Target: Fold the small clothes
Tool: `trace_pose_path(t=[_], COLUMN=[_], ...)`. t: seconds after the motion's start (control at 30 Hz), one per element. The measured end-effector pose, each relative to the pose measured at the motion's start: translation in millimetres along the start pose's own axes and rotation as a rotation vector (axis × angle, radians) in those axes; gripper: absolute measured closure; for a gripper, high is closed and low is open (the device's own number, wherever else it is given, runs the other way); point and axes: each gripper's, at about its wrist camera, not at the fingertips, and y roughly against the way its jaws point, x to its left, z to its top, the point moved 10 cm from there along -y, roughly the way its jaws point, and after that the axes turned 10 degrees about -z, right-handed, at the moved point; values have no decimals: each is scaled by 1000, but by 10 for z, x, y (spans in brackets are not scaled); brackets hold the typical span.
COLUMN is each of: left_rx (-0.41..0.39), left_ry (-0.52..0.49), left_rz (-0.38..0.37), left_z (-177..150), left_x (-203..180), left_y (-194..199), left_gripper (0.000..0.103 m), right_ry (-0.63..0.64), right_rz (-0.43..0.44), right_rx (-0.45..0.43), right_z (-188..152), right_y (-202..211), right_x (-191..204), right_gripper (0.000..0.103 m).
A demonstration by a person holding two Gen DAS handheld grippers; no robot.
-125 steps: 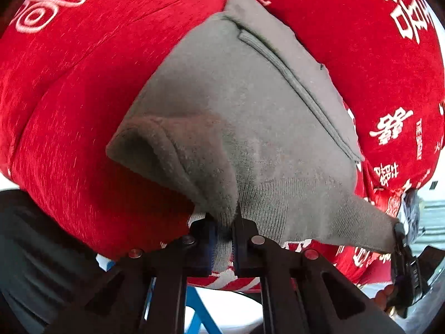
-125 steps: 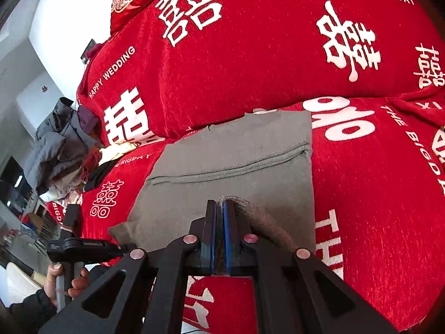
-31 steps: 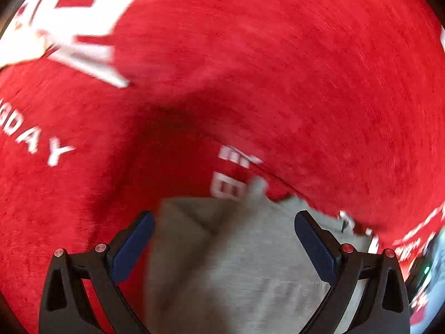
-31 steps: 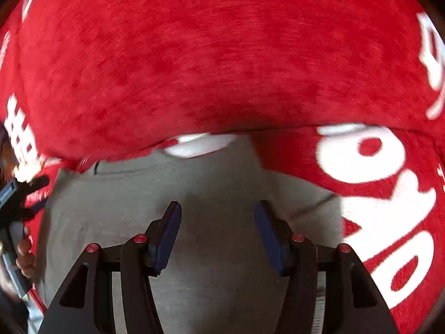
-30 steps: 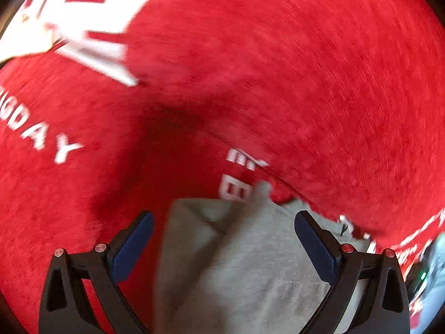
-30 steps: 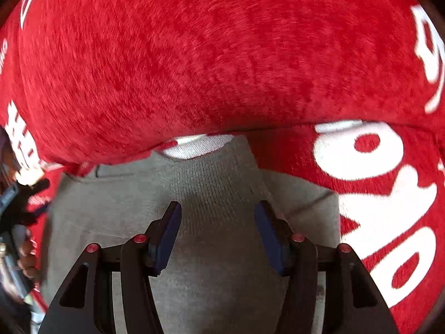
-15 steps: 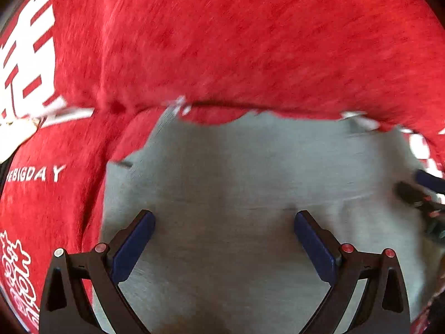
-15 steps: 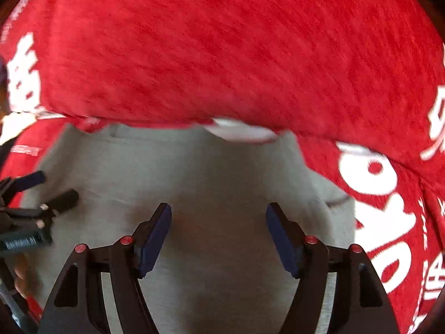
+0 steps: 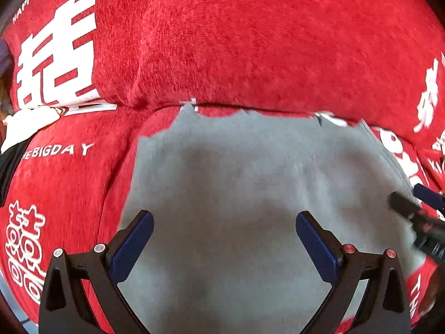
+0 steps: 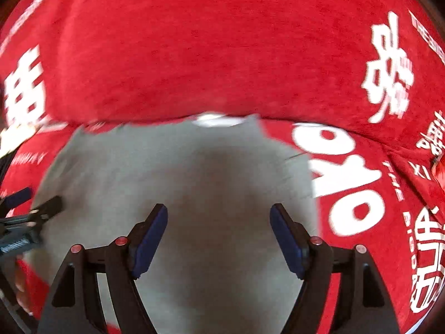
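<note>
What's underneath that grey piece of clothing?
The grey garment lies on a red sofa cover printed with white characters, which shows all around it. Whatever sits directly beneath the cloth is covered.

The grey garment (image 9: 250,194) was a soft, matt knit cloth with a faintly fuzzy nap. Under it the red sofa cover (image 9: 250,41) looked like plush, short-piled fabric, rough in texture, with flat white printed lettering. The left gripper (image 9: 222,239) had matt black plastic arms, dark blue rubbery-looking pads (image 9: 133,245) and small shiny screw heads. The right gripper (image 10: 219,236) showed the same finish, its picture somewhat blurred.
</note>
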Motion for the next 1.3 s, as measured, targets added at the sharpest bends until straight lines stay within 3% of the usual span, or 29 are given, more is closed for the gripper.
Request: trace_pose_path(t=[0.1, 0.2, 0.27, 0.33, 0.37, 0.43, 0.47, 0.57, 0.6, 0.73, 0.87, 0.97, 1.03, 1.07, 1.17, 1.3], left_rx=[25, 50, 74, 35, 31, 53, 57, 50, 34, 7, 13, 53, 75, 34, 67, -1], left_ry=[6, 16, 58, 103, 92, 80, 102, 207, 222, 188, 70, 84, 125, 110, 84, 78], left_rz=[5, 43, 60, -13, -4, 99, 78, 50, 28, -34, -42, 18, 31, 32, 15, 7], left_z=[-250, -526, -740, -850, -883, -971, -1008, -1098, -1102, -1037, -900, -913, -983, -958, -989, -847], left_x=[-20, 123, 349, 487, 520, 683, 724, 801, 754, 310, -150, -103, 44, 76, 95, 110], left_y=[40, 40, 29, 135, 201, 293, 326, 457, 501, 534, 386, 185, 60, 105, 156, 348], left_gripper=[1, 1, 0, 1, 1, 1, 1, 1, 1, 1, 1, 1, 1, 1, 1, 1], right_ry=[74, 90, 81, 44, 18, -56, -87, -158, -194, -206, -16, 23, 26, 26, 30, -17], right_rz=[-11, -10, -28, -61, -74, -79, -69, -184, -152, -89, -53, -42, -48, -44, -25, -79], right_rx=[20, 59, 43, 62, 71, 69, 74, 105, 89, 40, 30, 62, 112, 104, 94, 93], right_z=[-234, -526, -677, -799, -849, -941, -983, -1091, -1100, -1077, -1041, -1085, -1155, -1158, -1172, -1118], right_y=[21, -41, -7, -4, -11, 28, 52, 166, 272, 522, 519, 355, 207, 171, 189, 325], right_x=[298, 323, 152, -126, -273, -591, -710, -1010, -1022, -722, -142, 54, 75, 48, -61, -286], right_gripper=[24, 24, 23, 23, 23, 24, 23, 23, 23, 23, 23, 23, 23, 22, 22, 21])
